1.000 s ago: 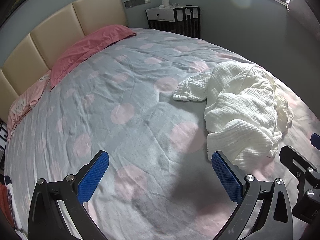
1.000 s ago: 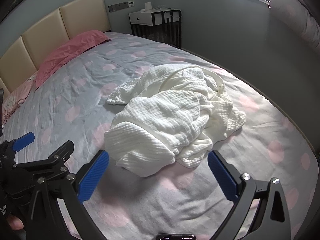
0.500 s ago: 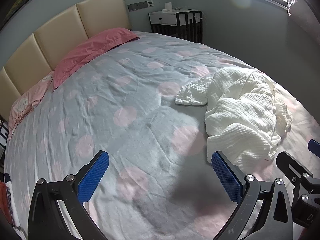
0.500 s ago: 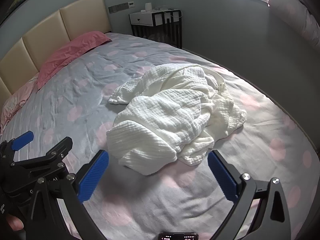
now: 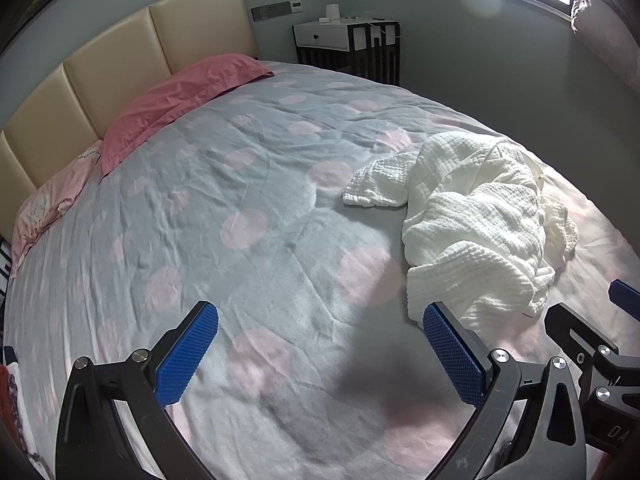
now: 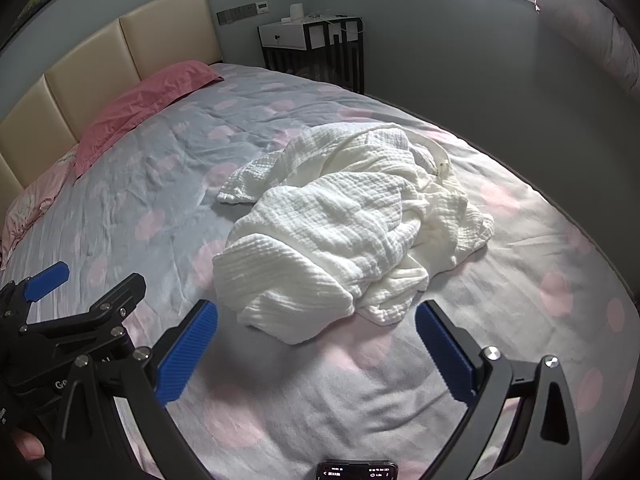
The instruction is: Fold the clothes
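- A crumpled white garment (image 6: 344, 232) of crinkled, waffle-like cloth lies in a heap on the bed (image 6: 168, 184), on a grey duvet cover with pale pink dots, toward the side of the bed nearest the grey wall.
- In the right wrist view the heap's long axis runs from the lower left, near the camera, up and to the right, toward the wall side.
- A thick rolled fold forms the near end and points toward the right gripper (image 6: 316, 352); a flatter sleeve-like flap (image 6: 244, 184) sticks out to the left, toward the headboard (image 6: 96, 64) side.
- A thinner, creamier layer (image 6: 468, 224) spreads out at the heap's right edge.
- The right gripper has its blue-padded fingers (image 6: 188, 352) spread wide with nothing between them; it hovers just short of the garment's near end, not touching it.
- The left gripper (image 5: 320, 356) is likewise spread wide and empty, over bare duvet; in its view the garment (image 5: 472, 232) lies to the right, its near corner just beside the right-hand pad (image 5: 452, 356). Whether they touch cannot be told.
- Each gripper shows at the edge of the other's view, side by side and near each other.
- A pink pillow (image 5: 180, 100) lies against the beige padded headboard, well apart from the garment.
- A white and black nightstand (image 5: 352, 44) stands in the far corner beside the bed.
- A fingertip (image 6: 24, 446) shows at the lower left edge of the right wrist view.
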`<state>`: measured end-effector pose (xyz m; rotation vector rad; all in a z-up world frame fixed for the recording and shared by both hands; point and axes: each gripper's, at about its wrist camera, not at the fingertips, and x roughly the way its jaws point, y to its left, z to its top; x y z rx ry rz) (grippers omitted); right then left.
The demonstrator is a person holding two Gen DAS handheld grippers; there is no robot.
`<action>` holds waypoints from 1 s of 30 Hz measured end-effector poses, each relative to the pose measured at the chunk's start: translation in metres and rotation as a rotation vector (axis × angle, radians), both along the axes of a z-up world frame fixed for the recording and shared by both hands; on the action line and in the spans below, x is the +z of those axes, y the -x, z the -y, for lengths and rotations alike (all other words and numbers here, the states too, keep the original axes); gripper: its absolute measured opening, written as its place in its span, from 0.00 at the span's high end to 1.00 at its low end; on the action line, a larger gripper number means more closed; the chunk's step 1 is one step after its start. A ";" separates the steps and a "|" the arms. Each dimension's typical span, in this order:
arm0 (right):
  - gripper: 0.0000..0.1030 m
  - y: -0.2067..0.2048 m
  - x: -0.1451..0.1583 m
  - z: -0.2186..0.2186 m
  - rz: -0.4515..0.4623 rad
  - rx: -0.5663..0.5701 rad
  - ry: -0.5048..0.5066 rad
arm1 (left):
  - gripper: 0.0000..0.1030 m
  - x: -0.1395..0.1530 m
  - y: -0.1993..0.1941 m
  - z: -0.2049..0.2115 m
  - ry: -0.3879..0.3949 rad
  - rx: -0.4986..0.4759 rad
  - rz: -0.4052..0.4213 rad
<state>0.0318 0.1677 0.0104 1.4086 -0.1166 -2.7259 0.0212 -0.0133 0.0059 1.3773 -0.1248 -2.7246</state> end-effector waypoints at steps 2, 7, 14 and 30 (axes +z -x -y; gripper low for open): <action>0.03 0.000 0.001 0.000 -0.001 0.001 0.000 | 0.00 0.001 -0.002 0.001 0.001 0.002 -0.004; 0.03 -0.003 0.004 0.001 -0.007 0.005 -0.003 | 0.00 0.004 -0.006 0.002 0.006 0.011 -0.008; 0.03 -0.006 0.006 0.004 -0.011 0.010 -0.006 | 0.00 0.007 -0.009 0.004 0.011 0.013 -0.006; 0.03 -0.006 0.001 0.004 -0.005 0.015 -0.023 | 0.00 0.004 -0.009 0.007 0.016 0.014 0.005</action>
